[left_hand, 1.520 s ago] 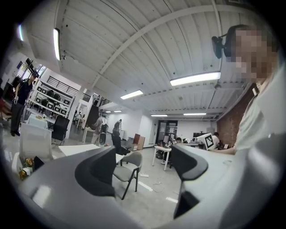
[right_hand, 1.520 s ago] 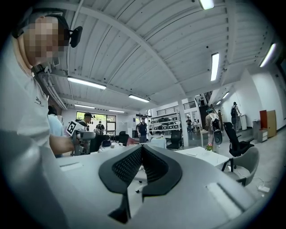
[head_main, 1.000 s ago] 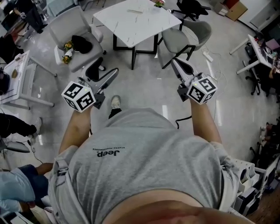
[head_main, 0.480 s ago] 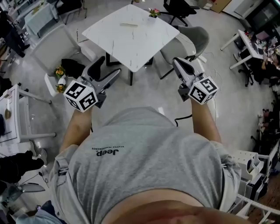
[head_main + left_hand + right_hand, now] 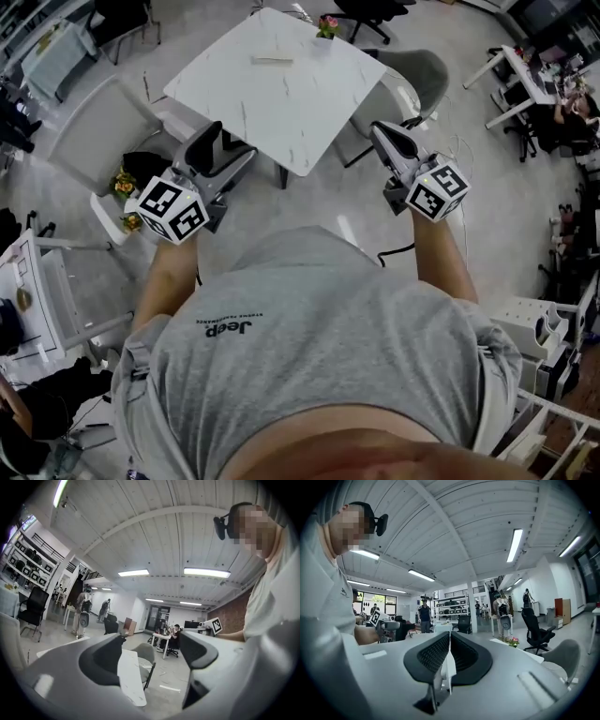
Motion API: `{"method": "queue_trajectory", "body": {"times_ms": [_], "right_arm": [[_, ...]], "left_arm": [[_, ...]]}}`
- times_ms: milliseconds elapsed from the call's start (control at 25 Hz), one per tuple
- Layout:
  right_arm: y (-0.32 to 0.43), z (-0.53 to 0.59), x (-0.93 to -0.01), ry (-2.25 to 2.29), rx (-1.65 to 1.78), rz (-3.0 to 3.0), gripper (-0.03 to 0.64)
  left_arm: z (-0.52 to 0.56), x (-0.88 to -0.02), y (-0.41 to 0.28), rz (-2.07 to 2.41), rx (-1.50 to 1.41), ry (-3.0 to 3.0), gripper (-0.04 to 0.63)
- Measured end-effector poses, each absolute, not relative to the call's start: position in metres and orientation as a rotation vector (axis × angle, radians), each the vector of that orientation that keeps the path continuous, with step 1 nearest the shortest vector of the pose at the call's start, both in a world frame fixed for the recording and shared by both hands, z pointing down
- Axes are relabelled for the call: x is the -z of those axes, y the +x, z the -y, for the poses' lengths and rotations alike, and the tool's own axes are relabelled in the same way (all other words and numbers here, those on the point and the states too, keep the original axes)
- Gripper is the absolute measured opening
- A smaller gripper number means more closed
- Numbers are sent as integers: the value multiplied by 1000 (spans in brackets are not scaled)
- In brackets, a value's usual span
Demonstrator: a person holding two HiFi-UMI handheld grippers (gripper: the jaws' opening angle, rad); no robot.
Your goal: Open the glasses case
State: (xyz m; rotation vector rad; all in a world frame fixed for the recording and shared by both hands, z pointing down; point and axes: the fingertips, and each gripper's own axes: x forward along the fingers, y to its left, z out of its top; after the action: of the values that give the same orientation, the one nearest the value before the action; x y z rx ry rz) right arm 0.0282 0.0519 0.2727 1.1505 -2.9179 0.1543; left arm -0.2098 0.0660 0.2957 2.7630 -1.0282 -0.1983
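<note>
White table (image 5: 309, 103): ahead of the person, both grippers short of it.
Glasses case (image 5: 272, 61): flat on the table's far part, well apart from both grippers.
Left gripper (image 5: 230, 150): jaws apart, nothing between.
Right gripper (image 5: 386, 139): jaws pressed together, empty.

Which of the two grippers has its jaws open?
The left gripper: its jaws stand wide apart with nothing held between them. The right gripper differs, its jaws pressed together along their ribbed faces.
</note>
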Motion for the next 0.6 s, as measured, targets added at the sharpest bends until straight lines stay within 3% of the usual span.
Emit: {"method": "queue_trajectory", "body": {"times_ms": [600], "right_arm": [[92,126,-299,995,-256,3000,6]], "left_arm": [[73,-319,-143,1169,120,2681,416]]}}
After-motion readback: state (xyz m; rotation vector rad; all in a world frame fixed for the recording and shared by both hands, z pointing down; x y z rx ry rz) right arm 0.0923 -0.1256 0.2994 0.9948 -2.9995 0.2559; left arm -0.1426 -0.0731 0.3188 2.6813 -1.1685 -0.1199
